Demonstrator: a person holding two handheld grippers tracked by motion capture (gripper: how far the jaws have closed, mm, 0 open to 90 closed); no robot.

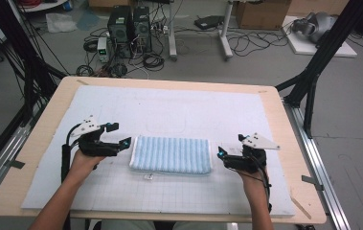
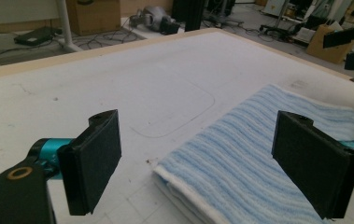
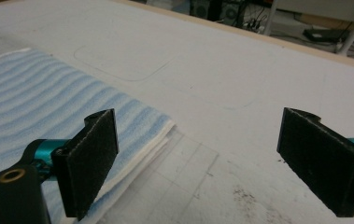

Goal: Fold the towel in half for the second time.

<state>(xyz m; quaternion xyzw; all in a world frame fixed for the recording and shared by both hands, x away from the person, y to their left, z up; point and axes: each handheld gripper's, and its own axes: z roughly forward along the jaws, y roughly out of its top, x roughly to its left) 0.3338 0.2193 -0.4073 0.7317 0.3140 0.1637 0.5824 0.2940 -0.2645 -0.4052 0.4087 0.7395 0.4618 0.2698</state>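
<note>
High view first: my left gripper (image 1: 121, 143) sits just off the left short edge of the folded towel (image 1: 171, 155), my right gripper (image 1: 222, 154) just off its right short edge, both held above the mat and neither touching the cloth. Left gripper view confirms my own jaws standing wide, nothing between the pads, the blue-striped towel (image 2: 258, 158) lying below and ahead with its near corner under the gap. Right gripper view gives the same finding: jaws wide and empty, the towel (image 3: 39, 112) off to the left behind the left-hand pad, its layered white edge showing. The towel lies flat and squared near the middle of the white gridded mat (image 1: 169, 110), on the wooden table (image 1: 294, 143); a small white tag (image 1: 148, 177) lies on the mat just at its near edge. Judged risks from here: a pad dipping low on either side could catch a fold edge and drag the stack askew; a grip taking only the top layer would peel the fold open; uneven pull from the two sides would skew the stripes.
</note>
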